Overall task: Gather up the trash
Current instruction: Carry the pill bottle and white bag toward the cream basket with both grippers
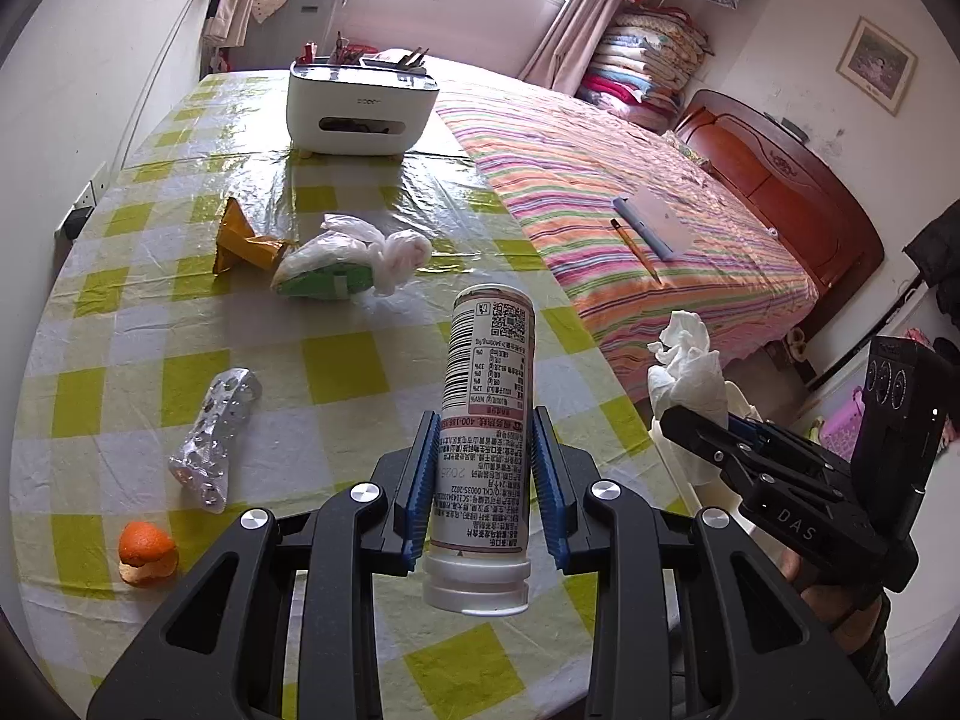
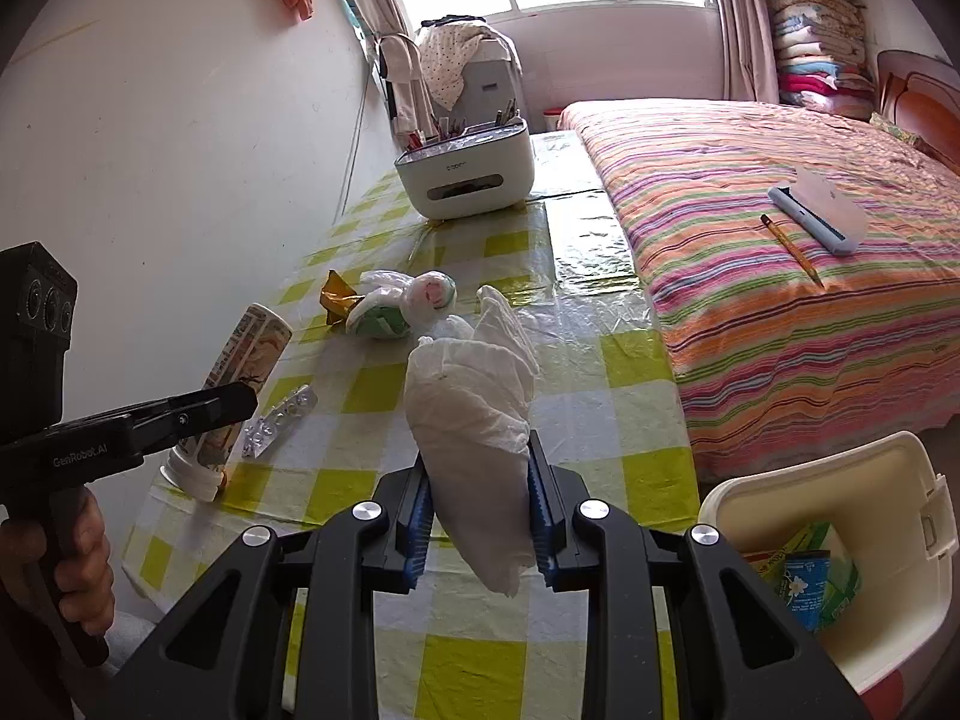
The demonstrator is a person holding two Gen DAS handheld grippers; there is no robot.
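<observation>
One tablet tube (image 1: pixel 487 420) is pinched by the left tool (image 1: pixel 485 480), one crumpled tissue (image 2: pixel 474 420) by the right tool (image 2: pixel 480 516), both lifted off the surface (image 1: pixel 336 372). Bin (image 2: pixel 888 480) below-right is partly filled. Left ahead: one blister pack (image 1: pixel 216 438), one orange peel (image 1: pixel 147 552), one gold wrapper (image 1: pixel 243 240), one bagged bundle (image 1: pixel 348 264).

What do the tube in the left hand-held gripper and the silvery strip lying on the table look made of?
Tube: probably plastic, glossy printed label, white ribbed cap.
Silvery strip: looks like a foil blister pack, a crinkled mirror-like sheet with rows of punched pockets.
</observation>
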